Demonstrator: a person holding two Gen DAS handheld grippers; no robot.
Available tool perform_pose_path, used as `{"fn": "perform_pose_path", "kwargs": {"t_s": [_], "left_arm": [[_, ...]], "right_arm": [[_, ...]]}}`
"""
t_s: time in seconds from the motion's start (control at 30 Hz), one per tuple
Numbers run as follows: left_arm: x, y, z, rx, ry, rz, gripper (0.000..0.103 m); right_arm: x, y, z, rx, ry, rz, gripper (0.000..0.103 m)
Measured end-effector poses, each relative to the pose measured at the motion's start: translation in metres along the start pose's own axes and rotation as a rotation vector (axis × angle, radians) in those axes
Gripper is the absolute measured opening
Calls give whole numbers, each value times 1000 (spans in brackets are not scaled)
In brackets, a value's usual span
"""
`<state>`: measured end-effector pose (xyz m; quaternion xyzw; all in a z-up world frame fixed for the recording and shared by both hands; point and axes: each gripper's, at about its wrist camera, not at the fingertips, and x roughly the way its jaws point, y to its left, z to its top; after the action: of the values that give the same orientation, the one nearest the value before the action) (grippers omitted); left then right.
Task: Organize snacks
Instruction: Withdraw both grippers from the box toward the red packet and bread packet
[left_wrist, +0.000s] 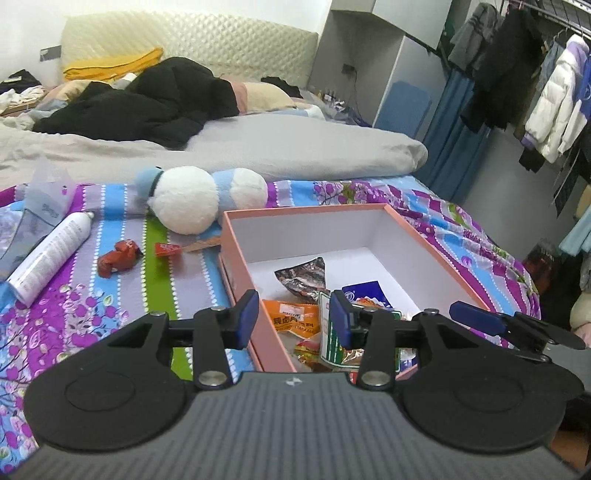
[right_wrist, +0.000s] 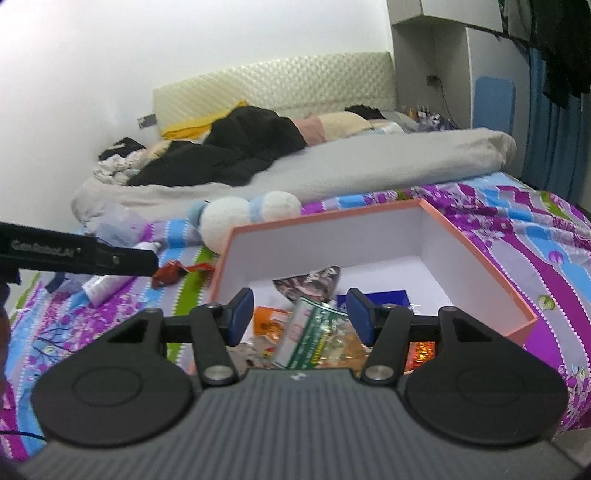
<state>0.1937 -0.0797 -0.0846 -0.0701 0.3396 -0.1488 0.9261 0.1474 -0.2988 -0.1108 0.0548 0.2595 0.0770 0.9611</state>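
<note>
Both tongs empty, jaws apart: left tongs (left_wrist: 293, 319) and right tongs (right_wrist: 300, 314) hover over the pink cardboard box (left_wrist: 436, 240) on the bed, w/ snack packets piled inside. Red crumpled wrapper (left_wrist: 117, 261) and small red packet (left_wrist: 167, 249) lie outside on the floral sheet, prob next pickups.

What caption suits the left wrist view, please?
Open left hand-held gripper above pink snack box; red wrappers remain outside.
</note>
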Motion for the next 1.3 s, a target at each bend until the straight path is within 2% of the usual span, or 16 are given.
{"fn": "perform_pose_path", "kwargs": {"t_s": [0.3,0.57,0.9,1.3], "left_arm": [[-38,14,-22,-7,-26,30,56],[-60,37,-44,-76,-28,64,56],[-75,49,-68,-67,-11,100,56],[-92,63,-98,-85,41,112,57]], "right_arm": [[-27,26,-9,-23,-40,40,58],[-42,48,-23,-38,-41,76,58],[-50,71,-37,-27,-49,121,58],[-57,97,-70,-45,18,148,58]]}}
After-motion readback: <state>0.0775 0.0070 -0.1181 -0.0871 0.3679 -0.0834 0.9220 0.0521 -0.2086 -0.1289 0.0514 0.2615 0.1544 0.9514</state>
